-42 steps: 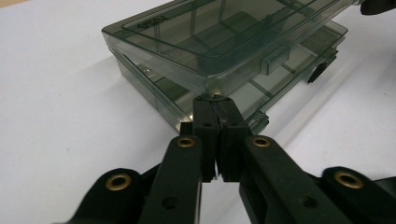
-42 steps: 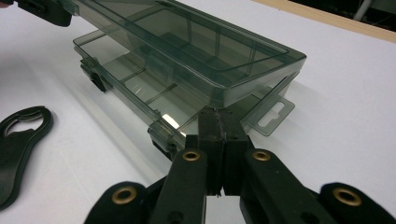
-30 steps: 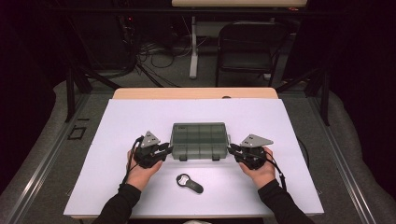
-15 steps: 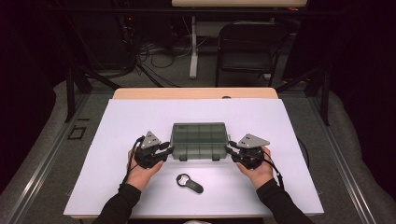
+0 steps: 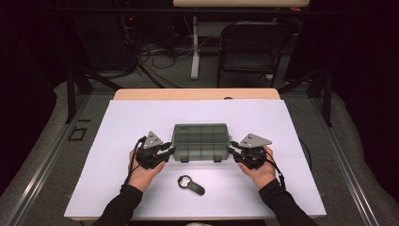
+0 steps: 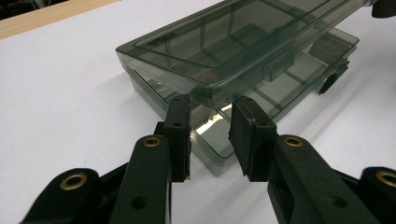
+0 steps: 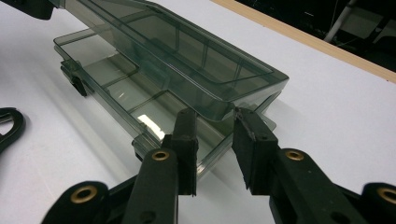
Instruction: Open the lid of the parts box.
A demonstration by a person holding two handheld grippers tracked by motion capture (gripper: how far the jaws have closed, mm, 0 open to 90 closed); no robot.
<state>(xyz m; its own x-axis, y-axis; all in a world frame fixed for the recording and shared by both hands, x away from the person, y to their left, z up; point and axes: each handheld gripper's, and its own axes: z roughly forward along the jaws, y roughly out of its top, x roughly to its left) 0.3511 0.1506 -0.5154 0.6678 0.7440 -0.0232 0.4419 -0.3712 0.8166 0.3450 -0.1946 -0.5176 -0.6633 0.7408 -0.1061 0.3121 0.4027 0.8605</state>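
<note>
a: where's the box (image 5: 201,141)?
b: mid-table on the white sheet (image 5: 117,122), lid (image 6: 243,42) tilted up at the near edge, compartments look bare

a: and the tongs?
b: left gripper (image 6: 210,133) and right gripper (image 7: 215,140) each straddle a lid corner, jaws just eased apart, pads not pressing

Table (image 5: 141,117) with white top, wooden far edge; smoky compartment box (image 5: 201,141) lies centre; black magnifier-like tool (image 5: 190,184) near it, at near edge.

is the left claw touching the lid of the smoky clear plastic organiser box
Cannot tell. In the left gripper view the left claw straddles the raised lid corner of the smoky clear plastic organiser box, but no plain contact or gap shows.
</note>
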